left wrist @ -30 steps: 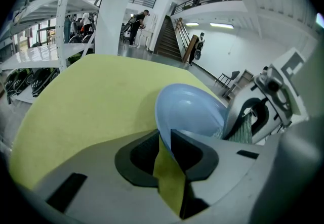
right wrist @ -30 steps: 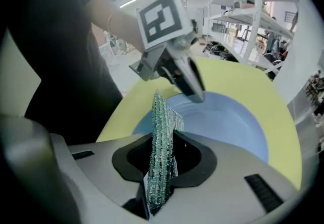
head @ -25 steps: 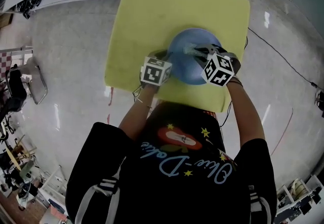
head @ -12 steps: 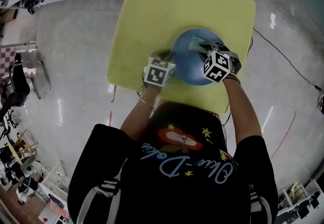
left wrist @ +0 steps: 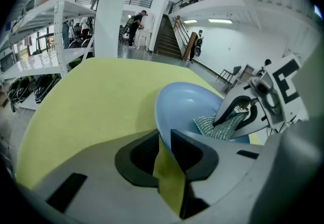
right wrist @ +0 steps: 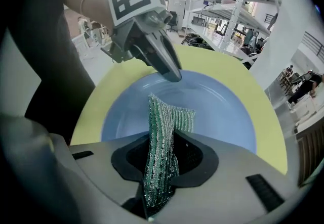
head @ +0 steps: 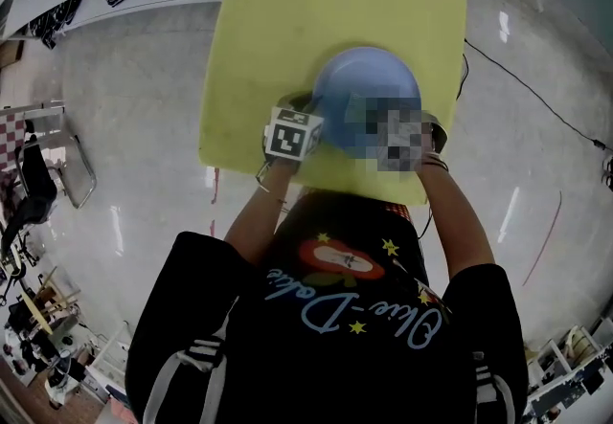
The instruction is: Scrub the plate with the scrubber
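At the left, our left gripper (left wrist: 164,153) is clenched on the near-left rim of the blue plate (left wrist: 186,105), which sits toward the near edge of the yellow table (head: 287,20). We should keep that clamp firm so the plate neither skids nor tips under the strokes. To the right, our right gripper (right wrist: 163,142) is grasping the green scrubber (right wrist: 174,117), its free end down on the plate's inner face. Here we want even pressure and overlapping passes that reach the rim. Since a second ago the left gripper has kept its place, while the right one has drawn the scrubber from the plate's far part toward its near right.
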The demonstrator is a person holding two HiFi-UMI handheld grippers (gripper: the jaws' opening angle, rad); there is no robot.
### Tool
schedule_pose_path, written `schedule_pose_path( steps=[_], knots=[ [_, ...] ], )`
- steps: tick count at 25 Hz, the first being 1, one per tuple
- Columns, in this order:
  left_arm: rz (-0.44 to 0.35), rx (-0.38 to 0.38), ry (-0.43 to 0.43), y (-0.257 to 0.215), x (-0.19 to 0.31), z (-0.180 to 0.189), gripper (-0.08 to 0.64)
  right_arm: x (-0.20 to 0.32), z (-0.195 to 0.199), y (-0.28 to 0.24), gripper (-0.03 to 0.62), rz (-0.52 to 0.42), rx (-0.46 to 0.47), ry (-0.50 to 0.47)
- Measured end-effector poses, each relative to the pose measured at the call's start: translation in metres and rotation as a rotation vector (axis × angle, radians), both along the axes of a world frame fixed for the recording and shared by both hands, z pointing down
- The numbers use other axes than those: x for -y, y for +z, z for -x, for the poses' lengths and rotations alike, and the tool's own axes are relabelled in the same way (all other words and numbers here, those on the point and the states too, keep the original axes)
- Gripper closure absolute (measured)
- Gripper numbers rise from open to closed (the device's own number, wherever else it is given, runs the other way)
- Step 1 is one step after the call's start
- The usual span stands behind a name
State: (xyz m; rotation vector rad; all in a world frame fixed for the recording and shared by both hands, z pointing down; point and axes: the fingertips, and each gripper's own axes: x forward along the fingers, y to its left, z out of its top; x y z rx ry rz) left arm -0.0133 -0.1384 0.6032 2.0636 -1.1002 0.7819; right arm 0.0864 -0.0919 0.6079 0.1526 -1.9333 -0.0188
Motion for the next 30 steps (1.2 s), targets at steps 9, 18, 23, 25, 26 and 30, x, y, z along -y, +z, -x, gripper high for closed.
schedule_pose_path(
  steps=[9,18,23,25,26,30],
  knots=[
    [-0.006,-0.002,0.007,0.001,0.000,-0.005,0.491,-0.046,-0.003,0.002,0.514,0.142,0.006,-0.029],
    [0.005,-0.013,-0.014,0.000,0.002,-0.006,0.492,-0.052,-0.004,-0.008,0.514,0.170,0.059,-0.102],
    [0.010,-0.019,-0.024,-0.002,0.002,-0.007,0.492,-0.004,0.003,-0.038,0.525,0.000,0.175,-0.116],
    [0.013,-0.012,-0.026,-0.001,0.002,-0.006,0.492,0.025,0.005,-0.042,0.526,-0.103,0.169,-0.083],
    [0.015,-0.010,-0.027,-0.001,0.002,-0.006,0.492,0.037,0.007,-0.042,0.526,-0.146,0.152,-0.086],
    [0.021,-0.007,-0.031,-0.003,0.003,-0.006,0.494,0.063,0.020,-0.034,0.528,-0.252,0.074,-0.198]
  ],
)
